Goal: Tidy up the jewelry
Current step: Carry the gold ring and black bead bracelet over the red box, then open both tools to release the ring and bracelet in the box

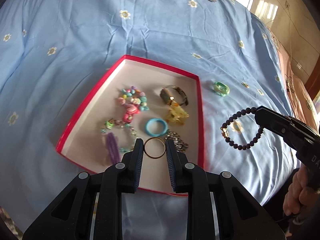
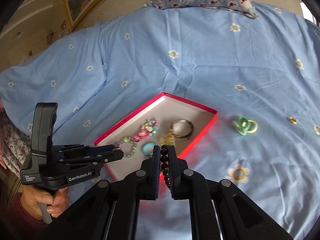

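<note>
Lower left of the right wrist view, the left claw reads "GenRobot.AI", pinching a gold ring; the right claw grips a dark bead bracelet.

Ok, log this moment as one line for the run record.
left gripper: shut on gold ring, over red box | right gripper: shut on dark bead bracelet | green rings: on bedspread

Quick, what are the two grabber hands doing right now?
Left gripper: closed on the gold ring, over the red box.
Right gripper: closed on the dark bead bracelet.
</note>
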The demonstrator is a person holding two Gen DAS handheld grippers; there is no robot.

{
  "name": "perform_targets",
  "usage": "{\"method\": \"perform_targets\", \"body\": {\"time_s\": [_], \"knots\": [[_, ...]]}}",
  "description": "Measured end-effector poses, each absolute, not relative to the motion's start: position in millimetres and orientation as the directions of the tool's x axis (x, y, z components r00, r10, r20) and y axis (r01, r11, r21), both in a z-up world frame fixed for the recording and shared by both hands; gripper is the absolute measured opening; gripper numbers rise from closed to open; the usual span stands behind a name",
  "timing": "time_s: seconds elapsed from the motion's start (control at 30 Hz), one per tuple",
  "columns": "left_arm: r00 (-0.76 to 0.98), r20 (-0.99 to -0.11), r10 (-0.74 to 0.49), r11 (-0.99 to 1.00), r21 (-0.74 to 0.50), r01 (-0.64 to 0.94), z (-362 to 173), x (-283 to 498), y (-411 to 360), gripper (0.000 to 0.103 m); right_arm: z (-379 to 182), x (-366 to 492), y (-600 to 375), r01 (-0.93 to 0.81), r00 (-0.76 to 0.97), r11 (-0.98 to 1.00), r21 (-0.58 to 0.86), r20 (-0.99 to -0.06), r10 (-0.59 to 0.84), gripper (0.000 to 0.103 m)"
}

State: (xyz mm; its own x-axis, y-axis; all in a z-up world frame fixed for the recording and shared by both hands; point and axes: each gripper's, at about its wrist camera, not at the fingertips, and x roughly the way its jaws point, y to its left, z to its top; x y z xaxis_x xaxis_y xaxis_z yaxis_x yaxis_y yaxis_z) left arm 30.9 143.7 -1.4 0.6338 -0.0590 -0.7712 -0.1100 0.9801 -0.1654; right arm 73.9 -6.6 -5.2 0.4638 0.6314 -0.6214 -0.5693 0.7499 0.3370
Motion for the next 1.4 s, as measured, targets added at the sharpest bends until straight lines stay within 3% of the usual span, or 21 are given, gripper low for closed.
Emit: {"method": "perform_targets", "body": {"time_s": [0.53,0.9,1.4], "knots": [[0.604,-0.797,0.000,0.962,-0.165,-0.217,-23,31,192,0.021,-28,72,71,-0.665,0.309,0.639,0.386,-0.637,0.707,0.007],[0.563,-0.827,0.019,0.960,-0.142,-0.241,-45,43,201,0.021,-75,100,62,-0.594,0.299,0.707,0.384,-0.710,0.638,0.007],[0.549,-0.836,-0.013,0.962,-0.161,-0.222,-51,49,200,0.025,-96,107,67,-0.583,0.282,0.735,0.346,-0.763,0.582,0.007]]}}
